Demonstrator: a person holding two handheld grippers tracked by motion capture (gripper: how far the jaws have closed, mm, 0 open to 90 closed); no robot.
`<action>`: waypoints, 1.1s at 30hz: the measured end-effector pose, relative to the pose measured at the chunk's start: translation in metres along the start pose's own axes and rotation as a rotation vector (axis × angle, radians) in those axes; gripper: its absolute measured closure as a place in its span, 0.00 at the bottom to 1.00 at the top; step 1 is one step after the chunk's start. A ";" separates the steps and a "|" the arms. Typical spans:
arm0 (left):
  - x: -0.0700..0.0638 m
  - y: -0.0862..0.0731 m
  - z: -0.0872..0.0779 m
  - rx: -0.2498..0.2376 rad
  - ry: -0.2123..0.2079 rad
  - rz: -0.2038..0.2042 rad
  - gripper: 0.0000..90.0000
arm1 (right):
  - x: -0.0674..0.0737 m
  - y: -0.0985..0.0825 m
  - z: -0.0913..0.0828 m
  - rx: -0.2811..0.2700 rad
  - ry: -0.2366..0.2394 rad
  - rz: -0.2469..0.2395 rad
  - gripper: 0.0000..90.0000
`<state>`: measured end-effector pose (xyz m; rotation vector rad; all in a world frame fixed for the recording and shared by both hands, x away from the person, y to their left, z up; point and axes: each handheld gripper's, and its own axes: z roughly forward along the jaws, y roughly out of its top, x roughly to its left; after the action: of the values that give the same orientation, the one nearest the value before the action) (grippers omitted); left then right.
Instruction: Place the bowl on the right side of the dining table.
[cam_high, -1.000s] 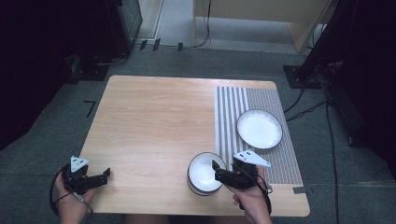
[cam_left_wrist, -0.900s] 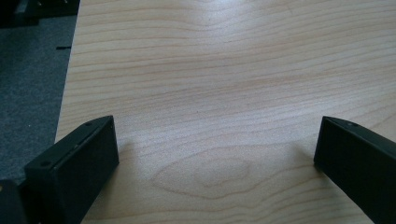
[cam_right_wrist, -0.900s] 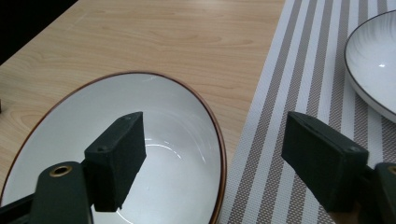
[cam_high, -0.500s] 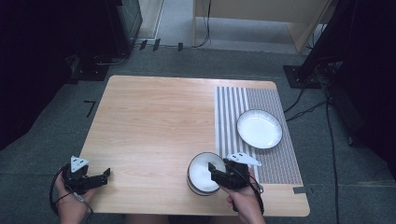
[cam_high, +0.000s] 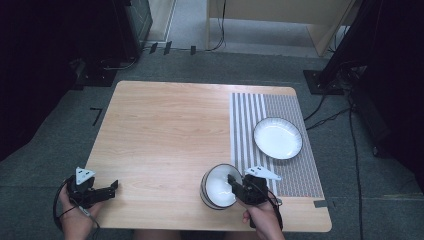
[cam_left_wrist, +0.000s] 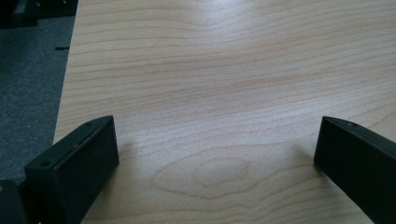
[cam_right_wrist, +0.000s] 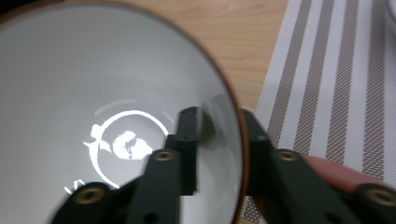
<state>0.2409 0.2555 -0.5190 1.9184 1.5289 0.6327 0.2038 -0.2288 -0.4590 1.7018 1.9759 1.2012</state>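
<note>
Low in the high view, right of centre, the right tongs (cam_high: 234, 181) have just been closing and now pinch the near-right rim of the white, brown-edged bowl (cam_high: 218, 186), one jaw inside, one outside. At lower left the left tongs (cam_high: 113, 187) stay put, jaws wide apart over bare wood-grain desk (cam_high: 165, 130). Farther right, a round white plate (cam_high: 277, 138) sits on the striped woven placemat (cam_high: 255, 120).

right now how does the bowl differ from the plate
The bowl is deep with a brown rim and stands on bare wood; the plate is shallow, wider, and rests on the striped mat. The right gripper has just closed on the bowl's wall, while the plate is untouched. Both are white, round and empty.
</note>
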 end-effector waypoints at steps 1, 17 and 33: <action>0.000 0.000 0.000 0.000 0.001 0.000 0.00 | -0.001 0.001 -0.002 -0.002 0.008 0.017 0.87; 0.000 0.000 0.000 0.000 0.000 0.001 0.00 | -0.003 0.002 -0.013 -0.049 0.015 0.027 0.93; -0.001 0.000 0.000 0.000 -0.002 0.004 0.00 | 0.004 0.015 -0.036 -0.123 0.031 0.023 0.93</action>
<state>0.2409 0.2549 -0.5190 1.9219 1.5246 0.6314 0.1889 -0.2408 -0.4245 1.6589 1.8626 1.3360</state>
